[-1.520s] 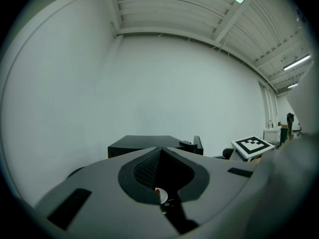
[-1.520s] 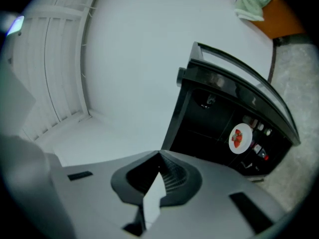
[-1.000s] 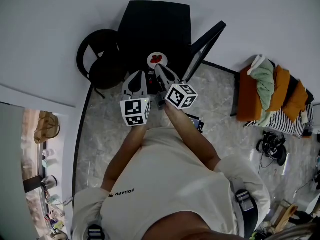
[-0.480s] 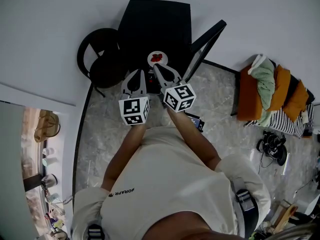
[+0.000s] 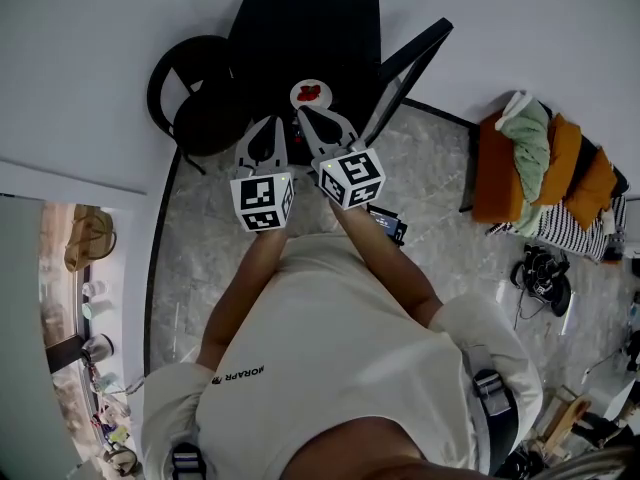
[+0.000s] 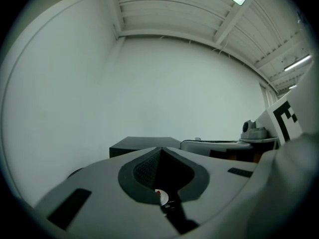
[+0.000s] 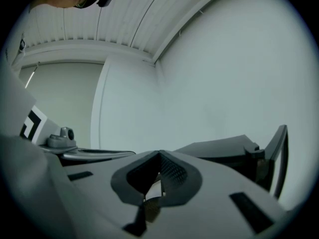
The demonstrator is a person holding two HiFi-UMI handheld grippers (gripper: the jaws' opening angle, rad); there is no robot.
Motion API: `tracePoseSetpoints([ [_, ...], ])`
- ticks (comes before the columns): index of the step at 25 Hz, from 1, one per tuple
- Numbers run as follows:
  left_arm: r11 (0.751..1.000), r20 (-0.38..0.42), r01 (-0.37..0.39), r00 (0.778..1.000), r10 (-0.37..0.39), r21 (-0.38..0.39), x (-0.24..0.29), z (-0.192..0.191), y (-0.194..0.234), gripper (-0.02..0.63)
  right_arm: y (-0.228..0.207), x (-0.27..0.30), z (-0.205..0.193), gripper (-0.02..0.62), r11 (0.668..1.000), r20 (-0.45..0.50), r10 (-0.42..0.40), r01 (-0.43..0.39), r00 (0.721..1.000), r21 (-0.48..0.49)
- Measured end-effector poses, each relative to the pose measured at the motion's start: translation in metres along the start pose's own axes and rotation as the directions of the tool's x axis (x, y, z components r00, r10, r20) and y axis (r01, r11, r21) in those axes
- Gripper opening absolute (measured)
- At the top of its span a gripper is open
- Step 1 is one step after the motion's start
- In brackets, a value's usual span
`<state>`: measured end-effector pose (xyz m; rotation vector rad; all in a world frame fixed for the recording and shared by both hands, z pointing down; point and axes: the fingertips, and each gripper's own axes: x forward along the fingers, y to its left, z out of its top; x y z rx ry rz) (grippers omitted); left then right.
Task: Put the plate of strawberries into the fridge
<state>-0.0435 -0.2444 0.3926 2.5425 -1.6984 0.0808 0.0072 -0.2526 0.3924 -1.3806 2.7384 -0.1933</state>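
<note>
- Left tongs (image 6: pixel 158 151) have their jaws pressed together with nothing pinched. Through the hollow behind the tips shows a sliver of white plate with a red spot, lower than the jaws.
- Right tongs (image 7: pixel 159 154) are likewise closed tip to tip, and I can make out nothing clamped in them. They sit just beside the left pair, both level and aimed at the fridge.
- Just past the right tips, and a little right of the left tips, lies the plate (image 5: pixel 297 95), with the strawberries (image 5: pixel 312 92) heaped in its middle. Neither pair looks to hold it.
- Beyond and around it stands the black fridge (image 5: pixel 300 28), its door (image 5: pixel 412 63) swung open off to the right of the right tongs.
- From above I cannot tell whether the plate rests on a shelf just inside the open front or on the front edge of the top. The scene fits a plate about to be taken up as well as one just set down.
- Either way, I judge good work here means keeping the tongs level and slow near the rim, so that no nudge tips the plate or rolls a berry off. It also means staying clear of the door's edge.
- The plate lies flat, face up. Being round it has no long axis, and its near rim faces the tongs.
</note>
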Motion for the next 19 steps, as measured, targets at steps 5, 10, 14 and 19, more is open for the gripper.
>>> tracePoseSetpoints([
  [5, 1.0, -0.007, 0.0, 1.0, 0.0, -0.005, -0.0009, -0.0042, 0.0011, 0.002, 0.0021, 0.0, -0.0016, 0.012, 1.0, -0.003, 0.0, 0.0, 1.0, 0.001],
  [10, 1.0, -0.01, -0.008, 1.0, 0.008, -0.013, -0.0019, -0.0058, 0.0036, 0.002, 0.0046, 0.0001, -0.0015, 0.012, 1.0, -0.007, 0.006, -0.006, 1.0, -0.004],
  [14, 1.0, -0.011, -0.004, 1.0, 0.004, -0.013, -0.0016, -0.0071, 0.0027, 0.002, 0.0062, -0.0001, -0.0009, 0.012, 1.0, -0.005, 0.007, -0.008, 1.0, -0.013],
  [19, 1.0, -0.011, -0.005, 1.0, 0.005, -0.011, -0.002, -0.0069, 0.0041, 0.002, 0.0074, -0.0001, -0.0005, 0.012, 1.0, -0.004, 0.006, -0.006, 1.0, -0.026],
])
